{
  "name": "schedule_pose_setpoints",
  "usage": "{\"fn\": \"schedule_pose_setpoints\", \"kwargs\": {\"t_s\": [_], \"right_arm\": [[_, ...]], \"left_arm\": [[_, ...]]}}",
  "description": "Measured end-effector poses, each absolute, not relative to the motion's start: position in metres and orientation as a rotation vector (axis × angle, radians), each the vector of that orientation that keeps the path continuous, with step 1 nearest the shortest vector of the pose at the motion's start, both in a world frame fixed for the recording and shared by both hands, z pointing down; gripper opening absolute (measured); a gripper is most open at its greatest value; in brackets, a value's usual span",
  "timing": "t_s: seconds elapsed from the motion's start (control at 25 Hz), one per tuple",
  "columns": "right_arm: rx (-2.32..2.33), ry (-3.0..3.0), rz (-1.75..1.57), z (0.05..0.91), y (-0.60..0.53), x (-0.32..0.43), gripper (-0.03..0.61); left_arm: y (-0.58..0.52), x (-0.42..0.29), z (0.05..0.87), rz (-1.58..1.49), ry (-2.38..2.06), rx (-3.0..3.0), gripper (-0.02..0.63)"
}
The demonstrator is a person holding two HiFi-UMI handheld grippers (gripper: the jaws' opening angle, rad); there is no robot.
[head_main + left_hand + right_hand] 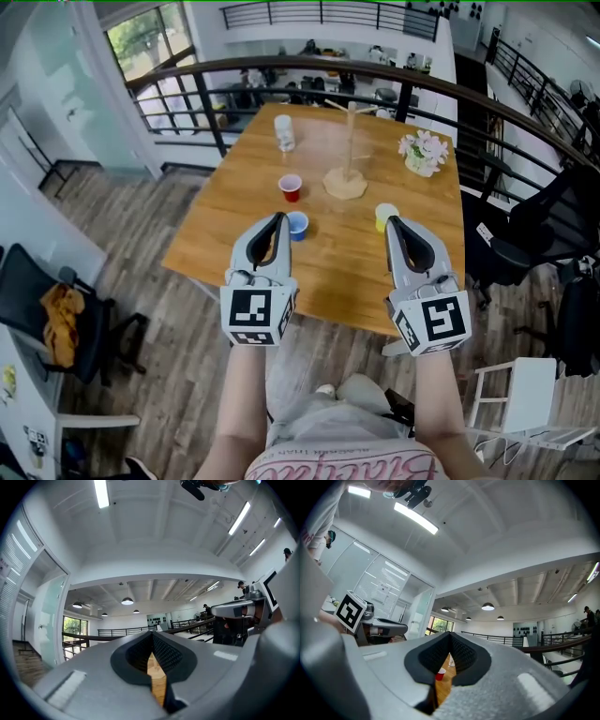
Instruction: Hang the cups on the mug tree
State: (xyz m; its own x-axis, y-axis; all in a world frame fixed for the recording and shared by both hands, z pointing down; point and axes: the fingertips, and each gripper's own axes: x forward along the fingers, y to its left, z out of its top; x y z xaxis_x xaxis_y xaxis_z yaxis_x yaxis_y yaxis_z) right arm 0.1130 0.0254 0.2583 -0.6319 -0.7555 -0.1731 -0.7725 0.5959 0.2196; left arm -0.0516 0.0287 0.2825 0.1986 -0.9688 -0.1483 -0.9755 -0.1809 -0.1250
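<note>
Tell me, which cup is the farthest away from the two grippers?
The pale cup at the table's far end, beyond the red cup. The blue cup and yellow cup sit right by the jaws' tips.

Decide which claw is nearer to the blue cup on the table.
Left. The left claw has its tip just left of the blue cup in the head view; the right claw is well off to the cup's right, beside the yellow cup.

Cups (292, 187) around mug tree (348, 167), on table (347, 253)
</note>
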Motion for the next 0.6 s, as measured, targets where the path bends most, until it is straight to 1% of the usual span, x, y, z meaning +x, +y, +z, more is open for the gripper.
{"fn": "schedule_pose_setpoints", "kwargs": {"t_s": [0.2, 0.28, 0.4, 0.52, 0.6], "right_arm": [[-1.322, 2.773, 0.384, 0.271, 0.015, 0.106, 0.002], [-1.318, 2.785, 0.382, 0.273, 0.010, 0.103, 0.002], [-1.311, 2.795, 0.385, 0.274, 0.000, 0.097, 0.002], [-1.296, 2.803, 0.383, 0.276, -0.010, 0.090, 0.002], [-1.284, 2.813, 0.373, 0.278, -0.019, 0.085, 0.002]], "left_arm": [[0.016, -0.062, 0.294, 0.058, 1.905, -2.305, 0.017], [0.010, -0.063, 0.296, 0.057, 1.899, -2.326, 0.062], [0.000, -0.063, 0.299, 0.041, 1.886, -2.339, 0.087], [-0.011, -0.067, 0.301, 0.049, 1.884, -2.347, 0.134], [-0.019, -0.071, 0.301, 0.066, 1.886, -2.355, 0.145]]}}
